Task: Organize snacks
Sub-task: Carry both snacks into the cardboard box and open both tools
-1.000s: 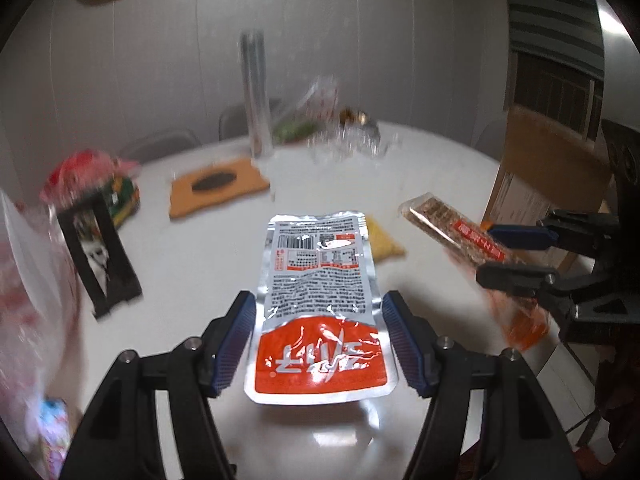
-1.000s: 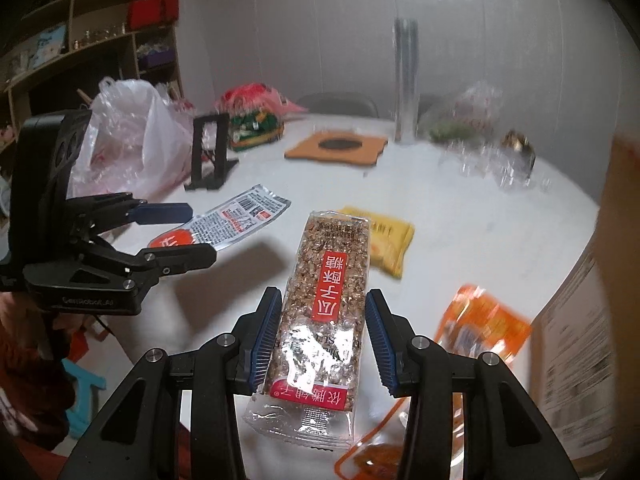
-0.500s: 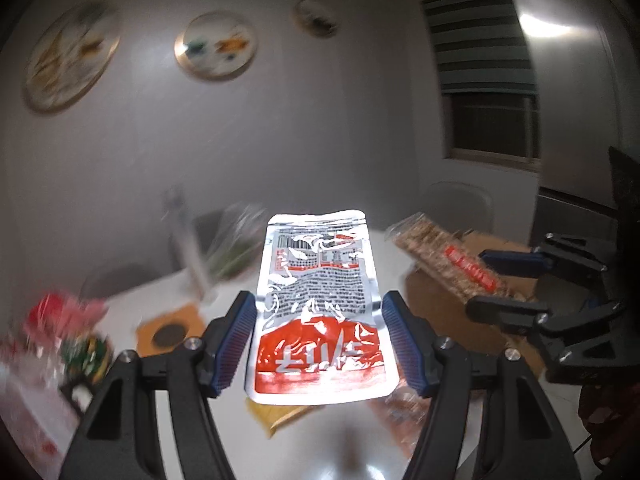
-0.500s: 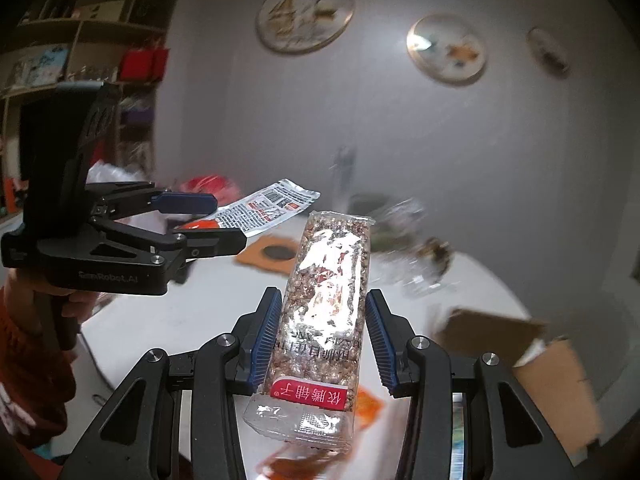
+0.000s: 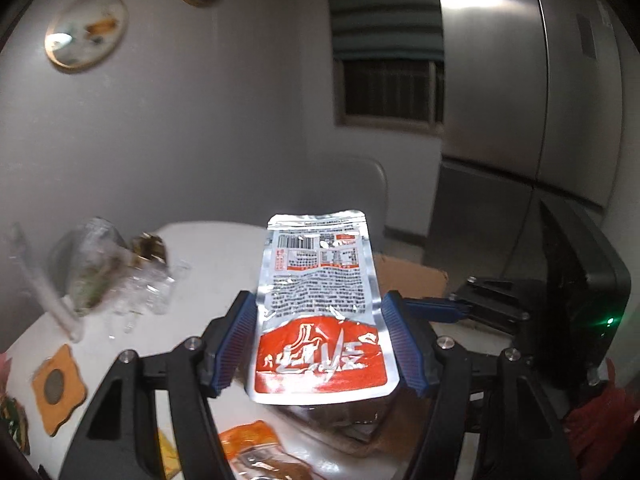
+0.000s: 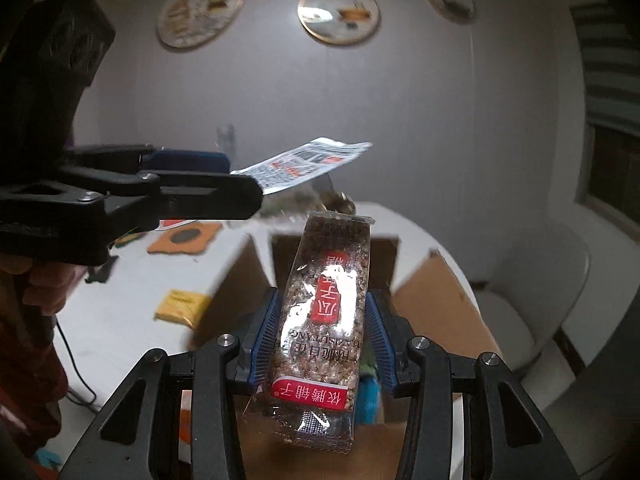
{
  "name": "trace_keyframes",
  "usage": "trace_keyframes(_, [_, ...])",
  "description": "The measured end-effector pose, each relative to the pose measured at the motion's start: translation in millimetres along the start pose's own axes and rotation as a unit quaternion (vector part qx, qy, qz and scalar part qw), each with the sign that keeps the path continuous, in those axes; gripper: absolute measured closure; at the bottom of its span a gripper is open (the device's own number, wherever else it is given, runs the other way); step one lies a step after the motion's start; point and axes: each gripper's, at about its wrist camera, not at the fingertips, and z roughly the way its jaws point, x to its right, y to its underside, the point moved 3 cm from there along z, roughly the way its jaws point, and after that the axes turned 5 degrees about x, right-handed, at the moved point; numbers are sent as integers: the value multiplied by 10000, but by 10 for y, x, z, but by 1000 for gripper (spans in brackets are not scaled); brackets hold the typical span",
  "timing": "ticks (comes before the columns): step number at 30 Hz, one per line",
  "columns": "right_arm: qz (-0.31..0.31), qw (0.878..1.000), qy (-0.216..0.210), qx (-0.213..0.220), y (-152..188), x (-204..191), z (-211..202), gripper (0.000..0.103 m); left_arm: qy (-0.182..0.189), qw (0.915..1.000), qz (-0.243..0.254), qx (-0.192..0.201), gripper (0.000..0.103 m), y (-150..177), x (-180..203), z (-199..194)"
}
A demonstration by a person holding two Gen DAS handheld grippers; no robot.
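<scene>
Open cardboard box [image 6: 436, 300] unobstructed; raised flaps [image 6: 240, 276] flank it.

Cardboard box [image 6: 436, 300] on table [image 6: 132, 292], coaster [image 6: 185, 237] left, chair [image 6: 532, 292] right

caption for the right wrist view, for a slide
Right gripper clamps a clear seed-brittle bar above an open cardboard box.

Clear bags [image 5: 116, 276] at the counter's far side are motion-blurred, contents unreadable. Orange packet [image 5: 256, 454] cut off by the bottom edge. Cardboard box [image 6: 436, 308] interior mostly hidden behind the seed bar [image 6: 324, 316]. Silver pouch [image 5: 320, 308] hides the right tool's [image 5: 430, 307] grip; pouch print too small to read.
</scene>
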Motion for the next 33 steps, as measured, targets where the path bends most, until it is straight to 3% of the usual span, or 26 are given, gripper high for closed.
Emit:
trace_keyframes(5, [24,9995,-80,-304,182,122,259,64,-93,9982,169,-570,40,101,57,379])
trace_keyframes(14, [-40,9982,-85,-592,208,230,632,64,-74,9944,285,-1016,40,239,117,671])
trace_keyframes(17, [-152,9982,-3,-575,242,203,642,64,-180,9939,380,-1016,40,247,134,688])
trace_keyframes(25, [-211,9978,84,-621,282,152,458,50,-307,9948,418,-880,19,247,124,572])
trace_keyframes(33, [-122,9990,194,-397,207,81,92,46,-354,9974,348,-519,18,219,147,123])
